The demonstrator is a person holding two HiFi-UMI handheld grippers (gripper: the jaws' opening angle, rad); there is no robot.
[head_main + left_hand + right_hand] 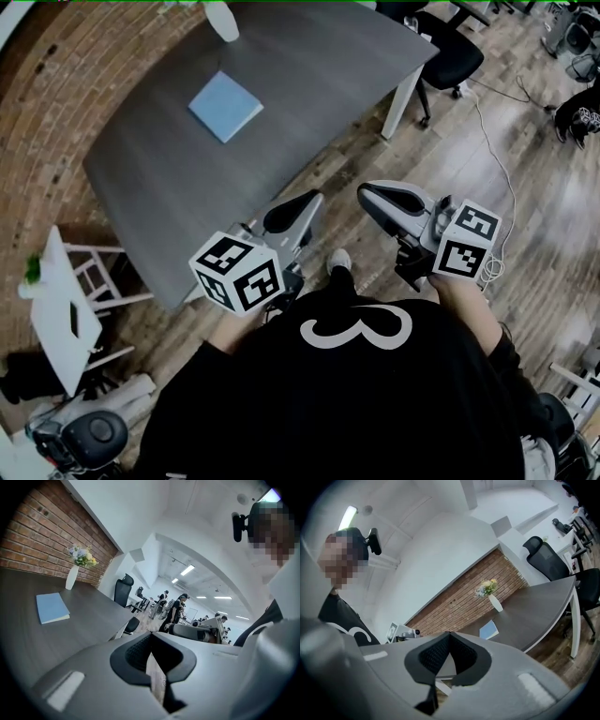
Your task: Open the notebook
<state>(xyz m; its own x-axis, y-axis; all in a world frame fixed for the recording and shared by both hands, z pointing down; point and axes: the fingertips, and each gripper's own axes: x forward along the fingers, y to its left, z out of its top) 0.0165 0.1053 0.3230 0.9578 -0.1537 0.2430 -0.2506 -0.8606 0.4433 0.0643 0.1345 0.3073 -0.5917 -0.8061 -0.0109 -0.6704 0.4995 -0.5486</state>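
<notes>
The task has hardly begun: this is the approach. The person stands at the near edge of the grey table (309, 84) with both tools held in front of the body, short of the tabletop. The notebook (225, 105), blue and closed, lies flat on the table towards its far side, well apart from both tools and touched by neither.

The left gripper (292, 208) is clenched, its jaws together with nothing between them; only floor shows through the notch behind the tips. The right gripper (370, 194) reads the same in its own view: jaws closed and empty, with the table and notebook in the distance beyond them.

The next move probably calls for carrying both tools across the table to the notebook. One set of jaws must then part enough to catch the cover's free edge, while the other tool presses on the book so that it does not slide. Which edge is the spine cannot be told from here, so that wants checking on the way in.

By count: one notebook, one table, two grippers, and one white vase (71, 577) with flowers at the table's far end by the brick wall. At least one black office chair (450, 56) stands off the table's right corner.
</notes>
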